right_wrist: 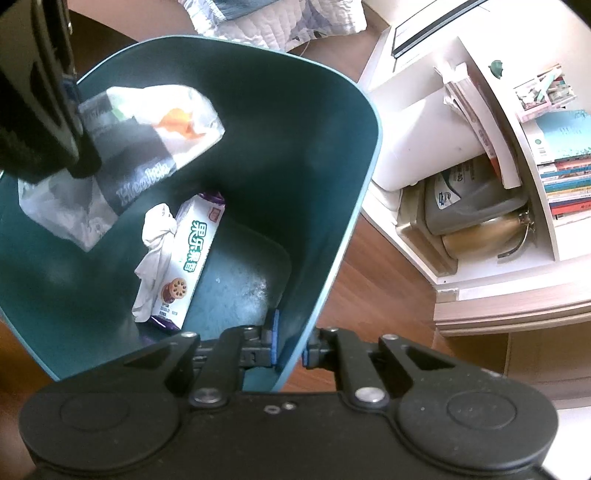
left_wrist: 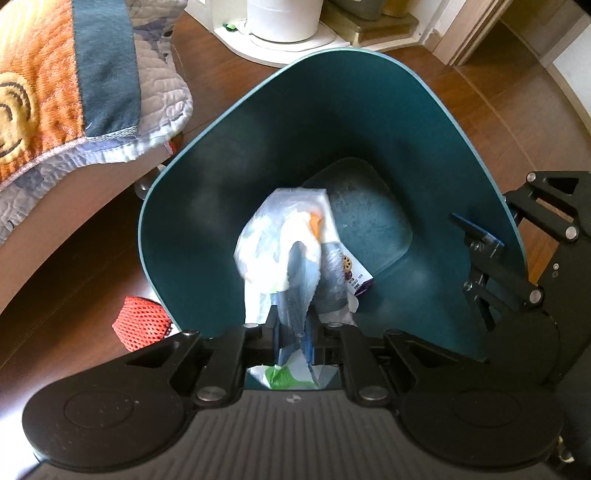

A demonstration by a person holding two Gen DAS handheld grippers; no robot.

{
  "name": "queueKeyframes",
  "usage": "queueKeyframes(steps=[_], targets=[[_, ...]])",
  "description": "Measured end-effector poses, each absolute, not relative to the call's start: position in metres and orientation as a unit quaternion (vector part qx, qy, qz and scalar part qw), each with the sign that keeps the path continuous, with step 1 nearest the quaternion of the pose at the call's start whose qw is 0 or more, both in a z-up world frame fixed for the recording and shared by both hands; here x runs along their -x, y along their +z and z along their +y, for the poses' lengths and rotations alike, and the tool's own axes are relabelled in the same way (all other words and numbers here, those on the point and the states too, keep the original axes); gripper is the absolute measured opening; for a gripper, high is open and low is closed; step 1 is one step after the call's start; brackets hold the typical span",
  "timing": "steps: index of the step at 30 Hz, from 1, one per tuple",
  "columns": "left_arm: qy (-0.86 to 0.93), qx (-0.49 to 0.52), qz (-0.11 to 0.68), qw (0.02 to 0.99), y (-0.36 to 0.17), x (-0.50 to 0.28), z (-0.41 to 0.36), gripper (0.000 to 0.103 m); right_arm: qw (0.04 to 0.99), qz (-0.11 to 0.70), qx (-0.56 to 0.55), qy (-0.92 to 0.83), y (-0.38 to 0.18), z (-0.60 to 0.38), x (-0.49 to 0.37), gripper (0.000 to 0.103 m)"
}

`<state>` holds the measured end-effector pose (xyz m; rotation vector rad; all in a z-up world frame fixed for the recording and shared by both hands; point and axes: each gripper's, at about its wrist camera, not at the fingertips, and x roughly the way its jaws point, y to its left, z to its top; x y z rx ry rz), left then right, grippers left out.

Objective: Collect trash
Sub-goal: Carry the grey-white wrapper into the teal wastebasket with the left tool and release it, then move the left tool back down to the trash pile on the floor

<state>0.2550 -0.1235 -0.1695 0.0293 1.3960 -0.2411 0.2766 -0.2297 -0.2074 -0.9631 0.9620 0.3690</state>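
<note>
A dark teal waste bin (left_wrist: 221, 166) stands on the wooden floor, seen from above. My left gripper (left_wrist: 295, 343) is shut on a crumpled plastic wrapper (left_wrist: 280, 240), white and grey with an orange patch, which hangs inside the bin's mouth. In the right wrist view my right gripper (right_wrist: 290, 349) is shut on the bin (right_wrist: 314, 166) at its rim, one finger inside and one outside. The left gripper (right_wrist: 79, 125) and its wrapper (right_wrist: 147, 147) show at the upper left. On the bin's bottom lie a cookie packet (right_wrist: 192, 251) and a white crumpled tissue (right_wrist: 155, 240).
A quilted orange and grey blanket (left_wrist: 74, 92) hangs over a bed edge left of the bin. A red mesh item (left_wrist: 142, 325) lies on the floor beside it. A white cylindrical appliance (left_wrist: 284, 18) stands beyond. To the right, white shelving (right_wrist: 517, 206) holds books and a grey jug (right_wrist: 465, 199).
</note>
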Motion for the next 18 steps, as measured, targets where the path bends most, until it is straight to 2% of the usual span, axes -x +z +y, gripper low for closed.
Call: queueKeyframes(steps=[2,5,6,7,18], targets=[[-0.110,-0.014,0.642,0.758,-0.171,-0.256,-0.123,0.018,0.763,0.446,0.436,0.173,-0.207,-0.230,-0.277,0.010],[-0.113,-0.009,0.642,0.758,-0.173,-0.257,-0.122,0.040,0.764,0.447,0.432,0.173,-0.206,-0.231,-0.276,0.010],[-0.114,-0.006,0.640,0.760,-0.173,-0.256,-0.122,0.060,0.764,0.447,0.432,0.172,-0.206,-0.231,-0.275,0.010],[-0.115,-0.004,0.636,0.763,-0.172,-0.256,-0.121,0.072,0.765,0.448,0.430,0.172,-0.206,-0.232,-0.275,0.010],[-0.113,-0.005,0.605,0.788,-0.148,-0.240,-0.082,0.073,0.767,0.464,0.409,0.169,-0.205,-0.239,-0.286,0.010]])
